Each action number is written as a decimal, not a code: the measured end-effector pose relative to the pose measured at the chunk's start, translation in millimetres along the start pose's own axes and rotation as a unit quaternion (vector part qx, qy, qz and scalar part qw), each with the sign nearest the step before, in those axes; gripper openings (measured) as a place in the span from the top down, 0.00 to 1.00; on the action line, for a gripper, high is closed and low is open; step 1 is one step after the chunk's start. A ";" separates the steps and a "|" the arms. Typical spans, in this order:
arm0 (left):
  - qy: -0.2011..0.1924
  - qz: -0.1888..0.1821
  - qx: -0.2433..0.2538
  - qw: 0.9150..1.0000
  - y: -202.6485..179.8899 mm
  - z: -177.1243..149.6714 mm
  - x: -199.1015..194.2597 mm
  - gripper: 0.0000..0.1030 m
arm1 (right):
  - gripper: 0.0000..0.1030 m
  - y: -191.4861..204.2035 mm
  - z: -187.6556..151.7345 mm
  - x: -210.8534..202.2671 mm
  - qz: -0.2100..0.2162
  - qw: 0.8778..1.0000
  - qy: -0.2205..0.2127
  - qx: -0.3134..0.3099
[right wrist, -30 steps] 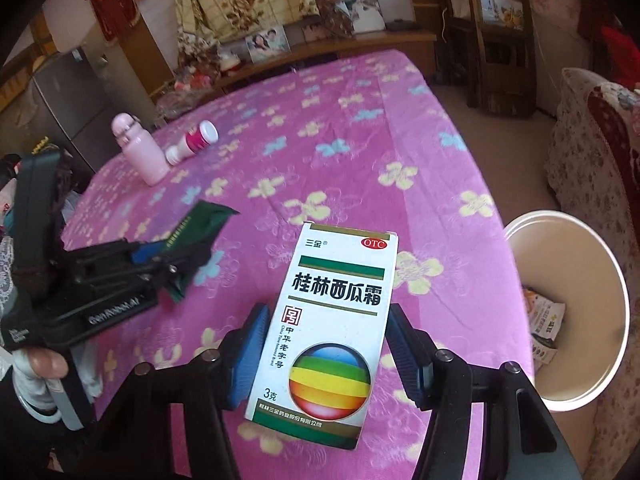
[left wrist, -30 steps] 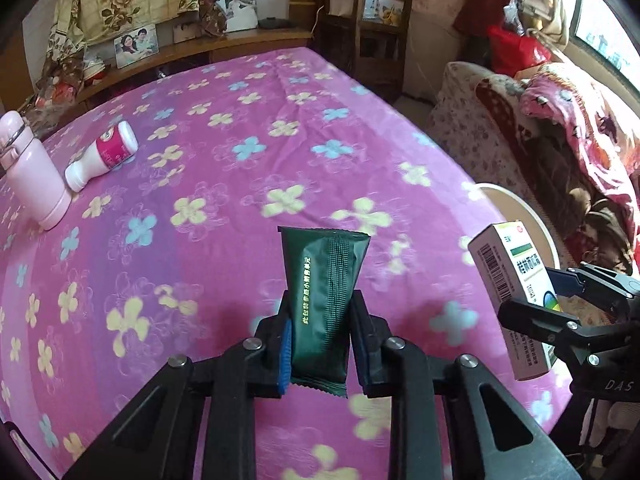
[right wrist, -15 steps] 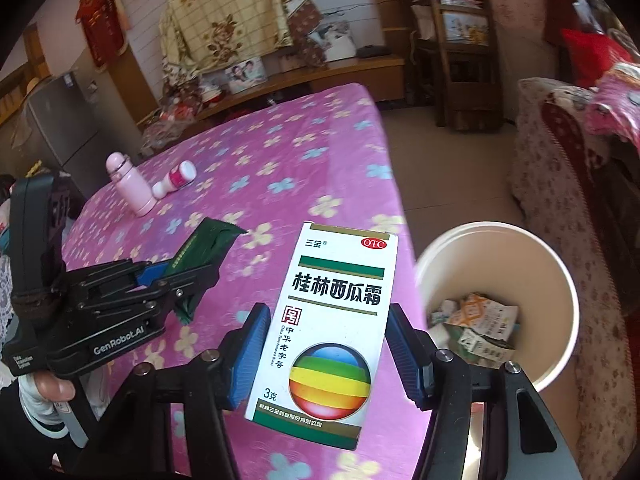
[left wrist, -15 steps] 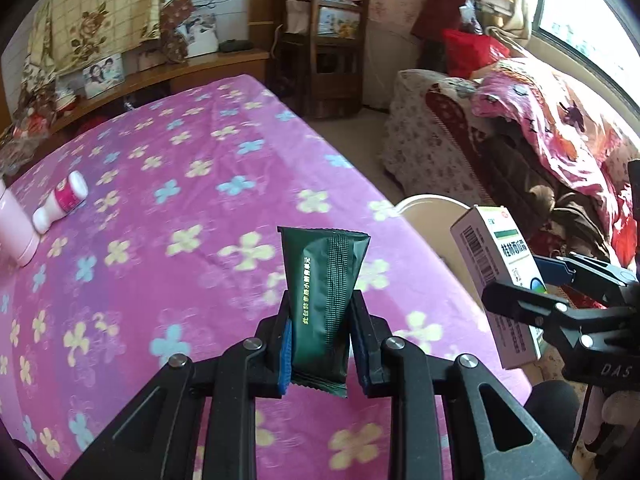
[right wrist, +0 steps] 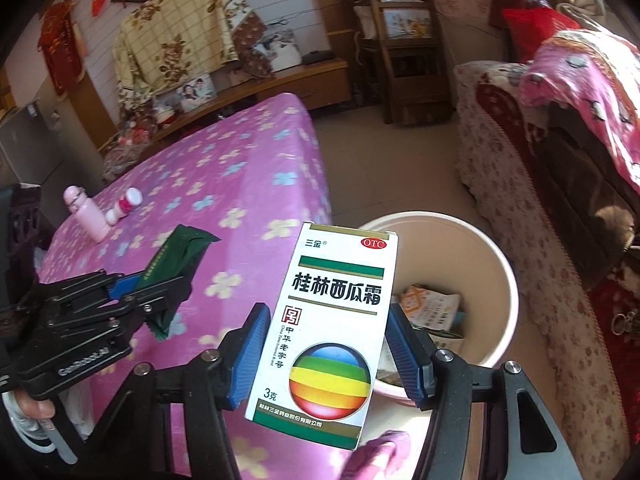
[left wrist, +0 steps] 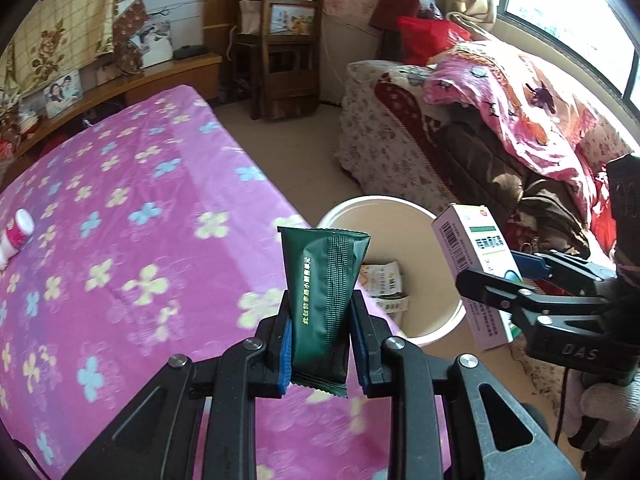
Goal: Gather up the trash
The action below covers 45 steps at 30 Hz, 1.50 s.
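My left gripper is shut on a dark green snack wrapper held upright over the bed's edge, close to a cream trash bin. My right gripper is shut on a white medicine box with a rainbow ball, held in front of the bin. The bin stands on the floor by the bed and holds several wrappers. The left gripper with the wrapper shows in the right wrist view; the right gripper with the box shows in the left wrist view.
A purple flowered bedspread covers the bed at left. A pink flask and a pink-and-white bottle lie on it. A sofa with blankets stands right of the bin. A wooden chair stands at the back.
Both grippers have swung right, off the bed toward the bin, which now shows fully in both views. Each still holds its item.
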<state>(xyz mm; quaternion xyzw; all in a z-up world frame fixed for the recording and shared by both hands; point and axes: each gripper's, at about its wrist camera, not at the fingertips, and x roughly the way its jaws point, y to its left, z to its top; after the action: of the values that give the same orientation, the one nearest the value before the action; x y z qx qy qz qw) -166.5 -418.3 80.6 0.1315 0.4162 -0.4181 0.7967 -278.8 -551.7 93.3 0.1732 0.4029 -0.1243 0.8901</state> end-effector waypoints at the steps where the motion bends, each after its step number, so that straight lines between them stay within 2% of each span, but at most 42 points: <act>1: 0.002 -0.006 0.000 1.000 -4.2 2.7 4.2 0.74 | 0.40 -6.3 0.2 1.0 -0.004 1.000 0.000 0.004; 8: 0.014 -0.038 -0.008 0.999 -22.6 15.2 31.1 0.74 | 0.40 -42.6 3.2 16.1 -0.019 0.999 0.011 0.027; 16: 0.022 -0.048 -0.008 0.999 -37.8 23.6 60.0 0.72 | 0.39 -71.8 5.4 41.6 -0.036 0.998 0.023 0.048; 19: 0.024 -0.053 -0.016 0.998 -36.9 24.1 66.5 0.53 | 0.38 -80.9 5.9 49.9 -0.032 0.998 0.019 0.058; 20: 0.023 -0.056 -0.018 0.998 -36.8 23.7 68.4 0.42 | 0.36 -83.3 6.2 52.2 -0.029 0.997 0.019 0.063; 21: 0.021 -0.057 -0.019 0.998 -36.6 23.2 68.8 0.37 | 0.32 -86.4 6.0 54.8 -0.026 0.997 0.018 0.068; 27: 0.010 -0.041 -0.019 0.999 -32.9 20.3 65.1 0.36 | 0.29 -88.6 3.6 56.5 -0.027 0.997 0.009 0.071; 32: -0.027 -0.012 -0.013 0.999 -30.4 15.0 46.8 0.36 | 0.29 -75.1 -4.8 44.6 -0.032 0.998 0.002 0.060; 36: -0.064 0.017 0.000 0.998 -31.5 7.6 24.8 0.36 | 0.29 -58.7 -13.5 21.5 -0.049 0.997 -0.027 0.049; 45: -0.101 0.033 -0.005 0.994 -24.8 -7.9 -23.7 0.36 | 0.29 -13.6 -28.6 -35.4 -0.076 0.994 -0.076 0.039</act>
<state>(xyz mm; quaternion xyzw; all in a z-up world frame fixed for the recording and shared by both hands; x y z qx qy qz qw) -197.3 -416.0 97.5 0.0984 0.3310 -0.4008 0.8486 -325.9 -549.5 99.7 0.1667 0.3413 -0.2197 0.8986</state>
